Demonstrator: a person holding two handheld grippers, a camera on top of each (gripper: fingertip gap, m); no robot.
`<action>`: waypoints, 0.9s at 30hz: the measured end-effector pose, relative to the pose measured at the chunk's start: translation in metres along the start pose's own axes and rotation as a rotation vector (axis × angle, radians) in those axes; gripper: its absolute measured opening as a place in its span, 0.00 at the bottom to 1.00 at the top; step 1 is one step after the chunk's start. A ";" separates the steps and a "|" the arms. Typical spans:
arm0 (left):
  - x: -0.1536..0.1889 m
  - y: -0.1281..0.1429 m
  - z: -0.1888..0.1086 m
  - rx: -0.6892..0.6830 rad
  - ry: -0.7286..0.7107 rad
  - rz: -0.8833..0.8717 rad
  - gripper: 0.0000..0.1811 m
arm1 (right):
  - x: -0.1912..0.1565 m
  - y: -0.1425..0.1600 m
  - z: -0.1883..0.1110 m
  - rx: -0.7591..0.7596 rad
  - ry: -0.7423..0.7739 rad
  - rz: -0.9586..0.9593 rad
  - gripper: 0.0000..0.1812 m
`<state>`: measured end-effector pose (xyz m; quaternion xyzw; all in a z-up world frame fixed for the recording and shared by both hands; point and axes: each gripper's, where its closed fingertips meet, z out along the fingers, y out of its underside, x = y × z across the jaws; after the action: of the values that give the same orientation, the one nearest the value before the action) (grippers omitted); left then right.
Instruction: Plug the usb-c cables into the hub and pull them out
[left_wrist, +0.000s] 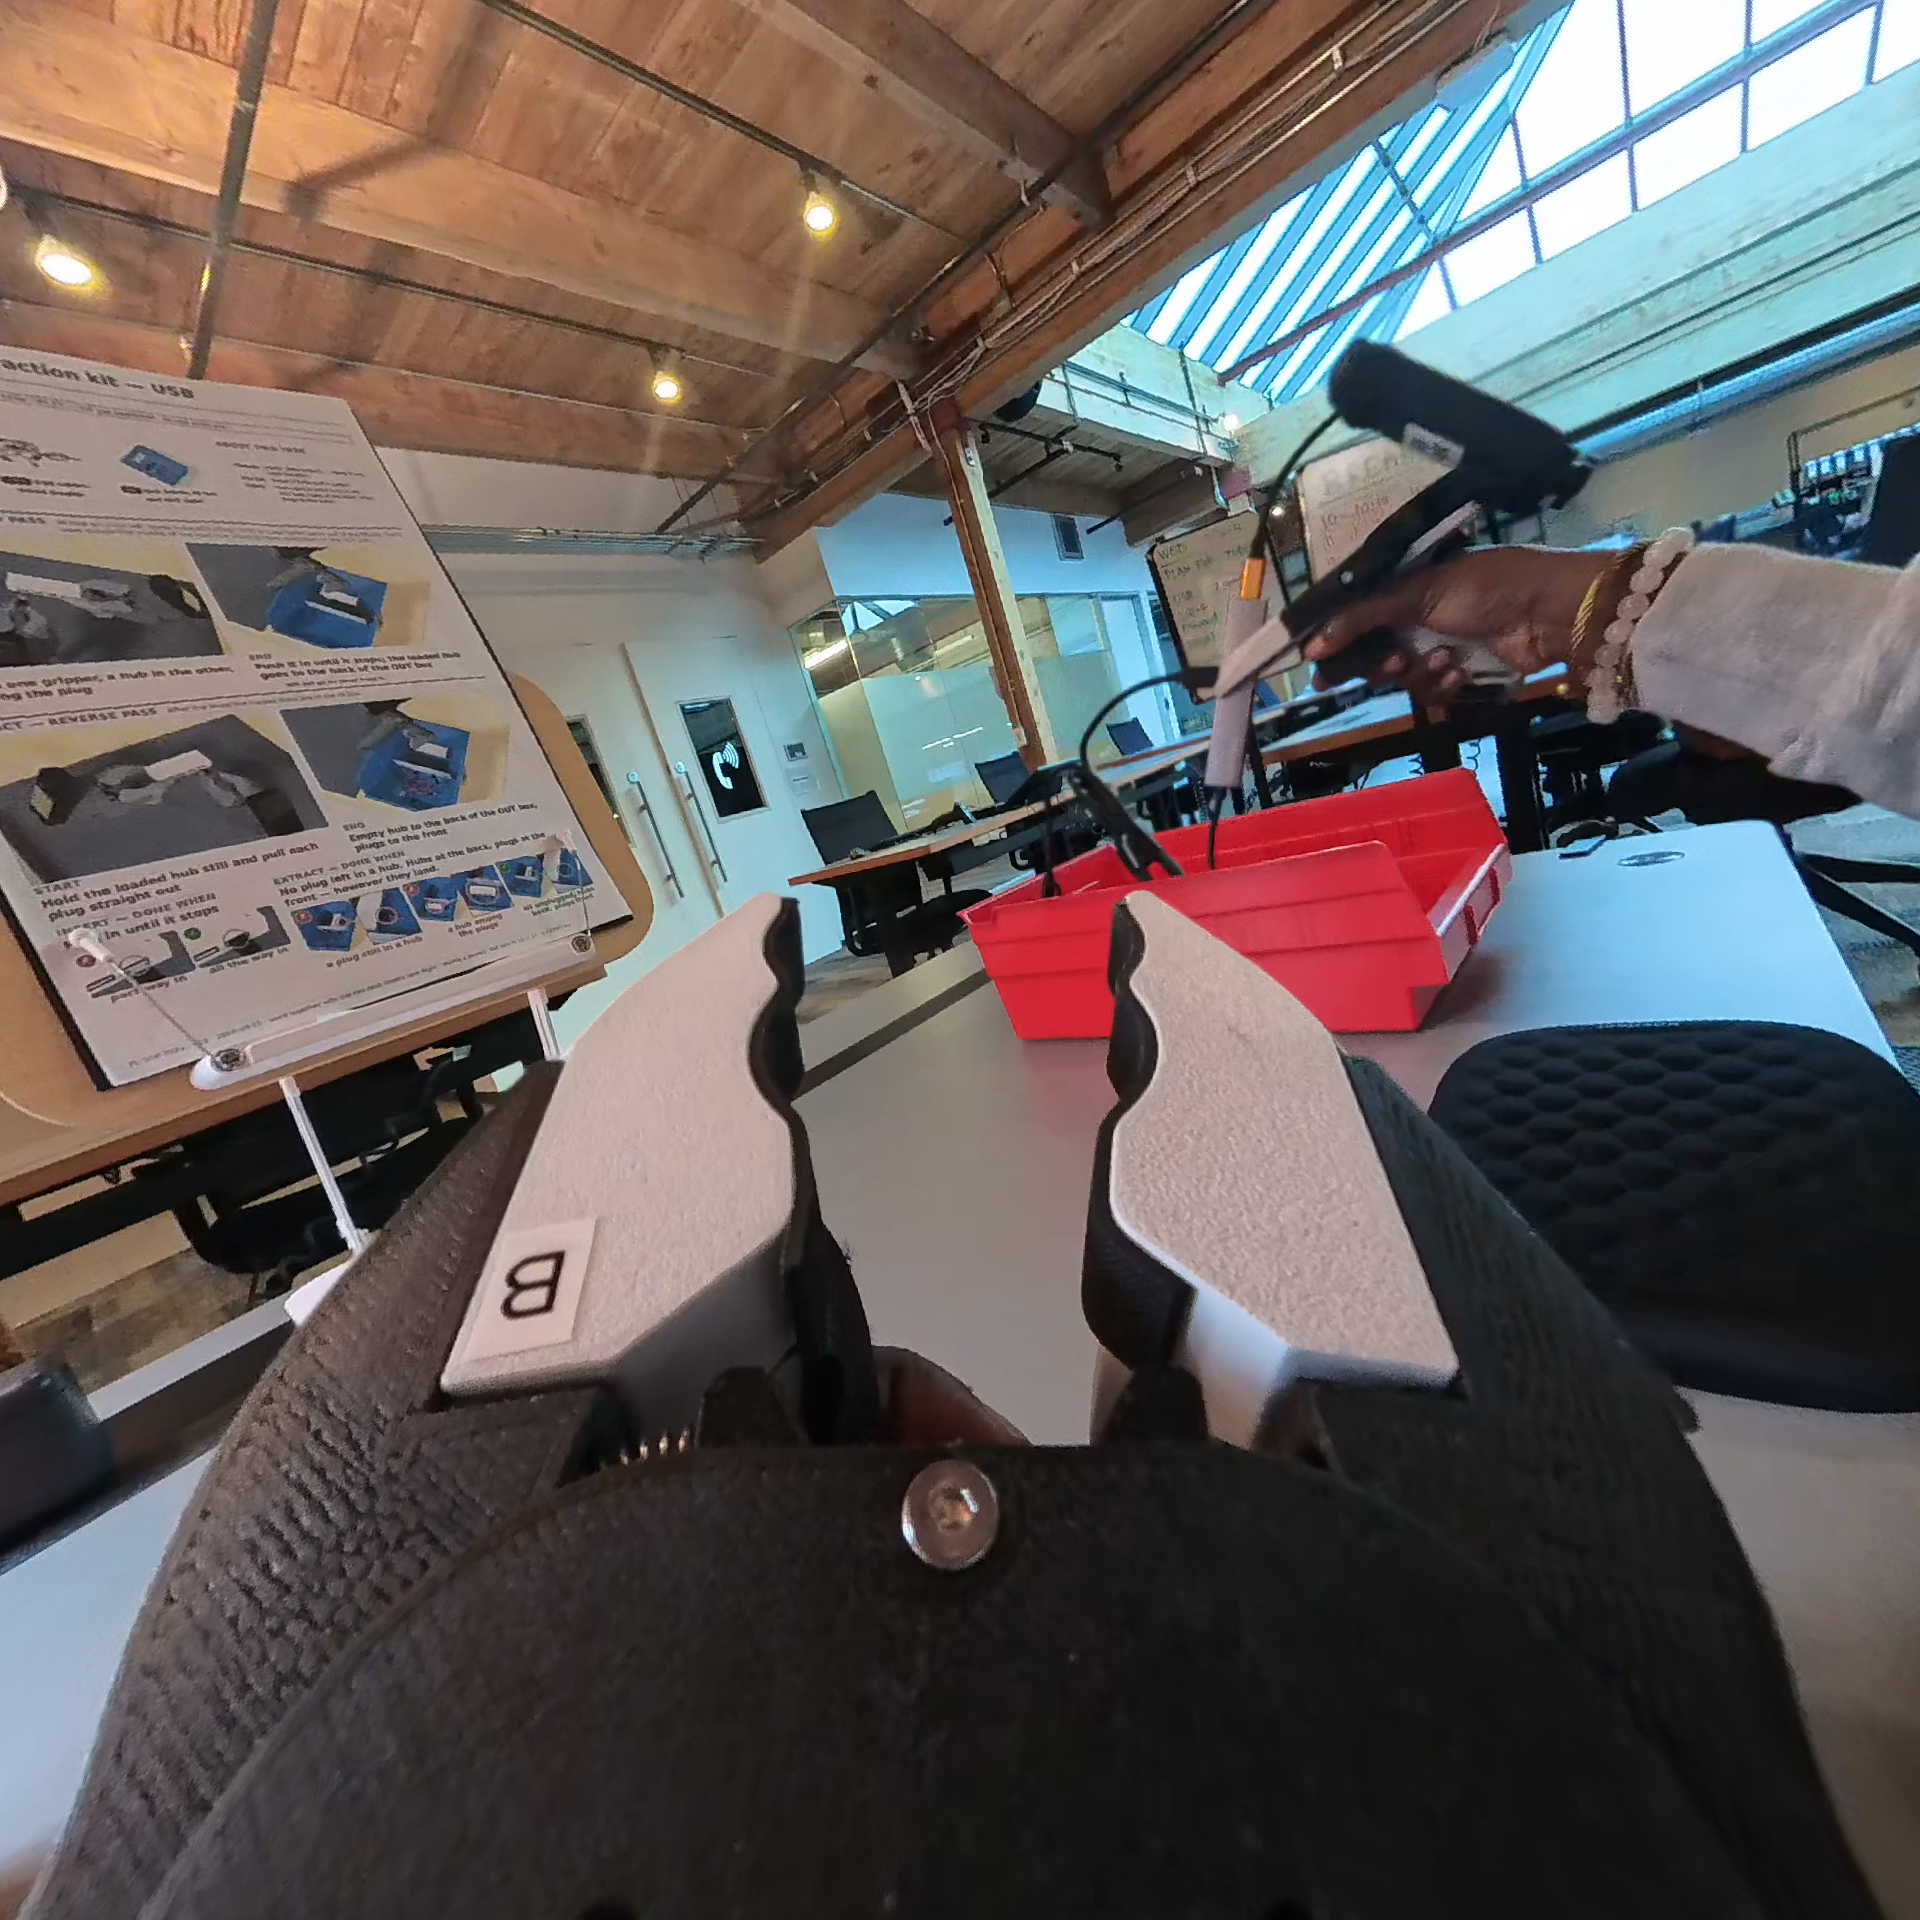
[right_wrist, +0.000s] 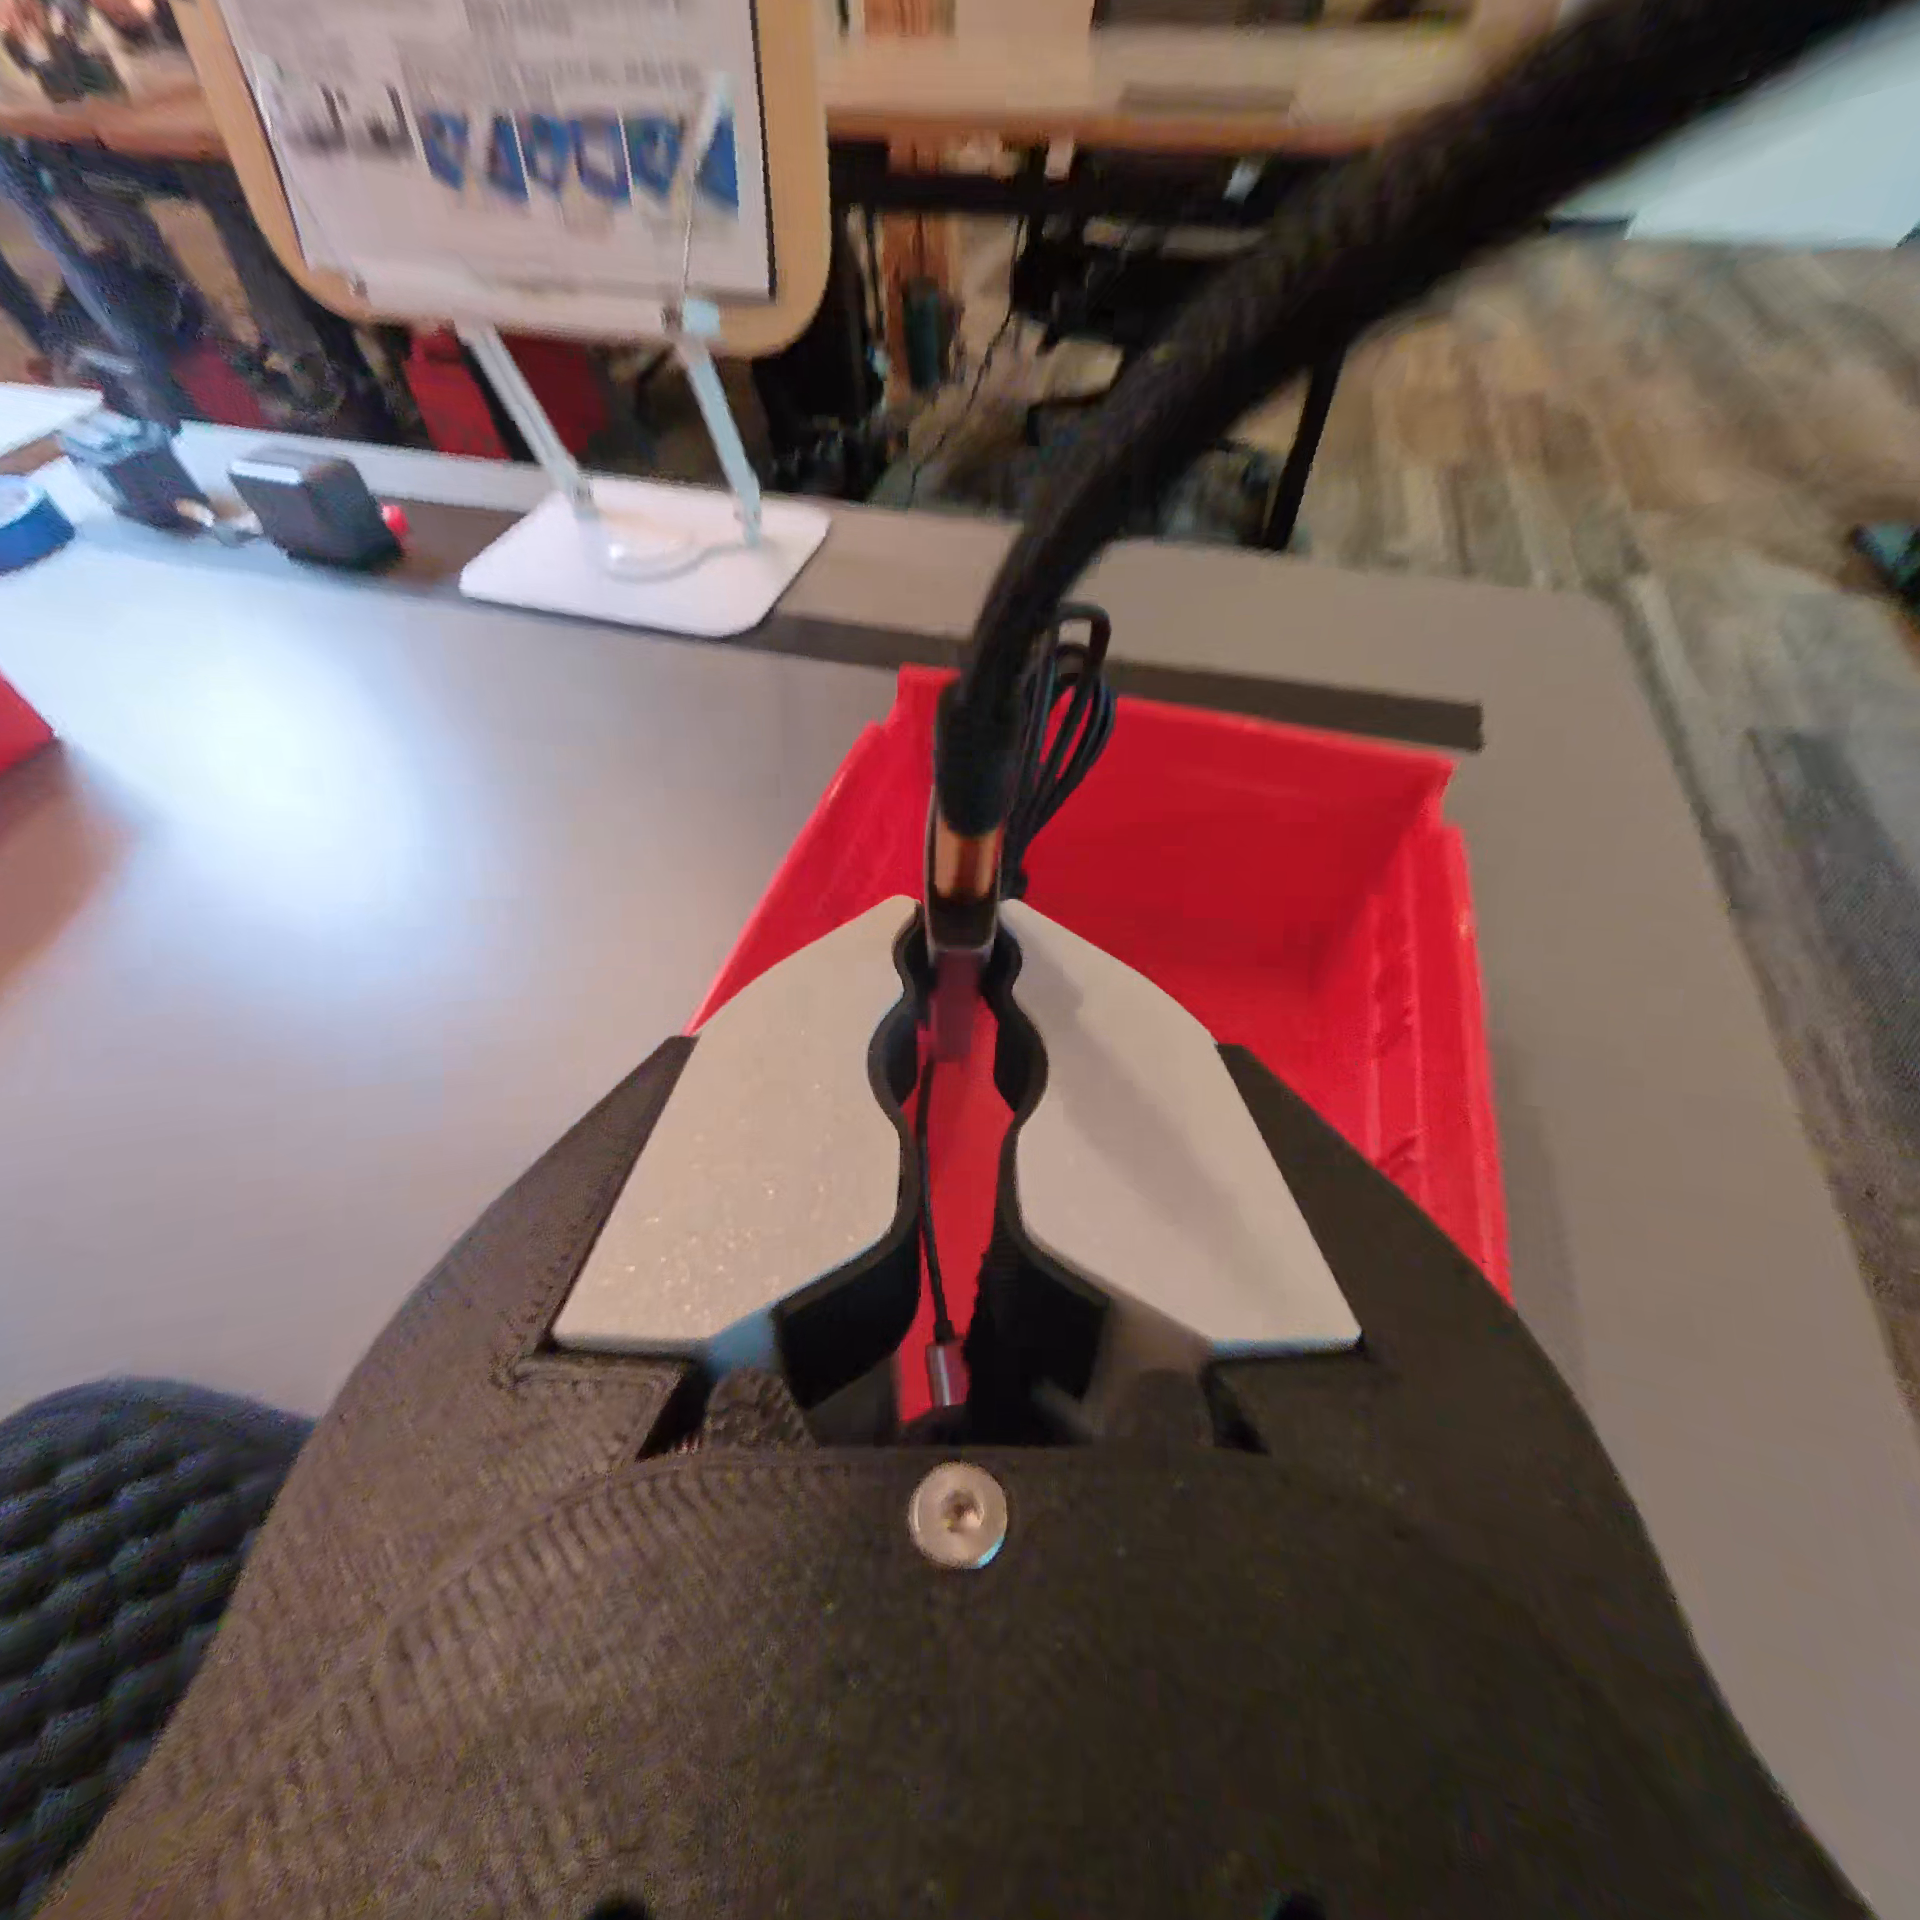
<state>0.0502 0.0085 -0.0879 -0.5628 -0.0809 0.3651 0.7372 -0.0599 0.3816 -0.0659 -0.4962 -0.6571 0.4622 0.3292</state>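
Risk: plug (right_wrist: 958, 940) is pinched only at the fingertips of the right gripper (right_wrist: 958, 935), with the thick braided cable (right_wrist: 1195, 353) arching off it, so it could twist or slip. No hub visible. Right gripper is held high over the red bin (right_wrist: 1226, 862), gripping the plug. Left gripper (left_wrist: 956, 935) is low near the table (left_wrist: 935, 1195), fingers apart, empty.
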 end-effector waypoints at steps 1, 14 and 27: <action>0.001 0.001 0.000 -0.006 0.004 0.002 0.31 | -0.001 0.009 0.007 -0.047 -0.032 0.020 0.05; 0.005 0.006 0.002 -0.035 0.021 0.025 0.31 | -0.007 0.096 0.067 -0.420 -0.135 0.175 0.06; 0.006 0.008 0.002 -0.042 0.025 0.015 0.30 | 0.036 0.136 0.062 -0.657 0.155 0.107 0.34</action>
<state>0.0496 0.0147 -0.0956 -0.5832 -0.0753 0.3618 0.7234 -0.0787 0.4099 -0.2165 -0.6431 -0.7169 0.2037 0.1759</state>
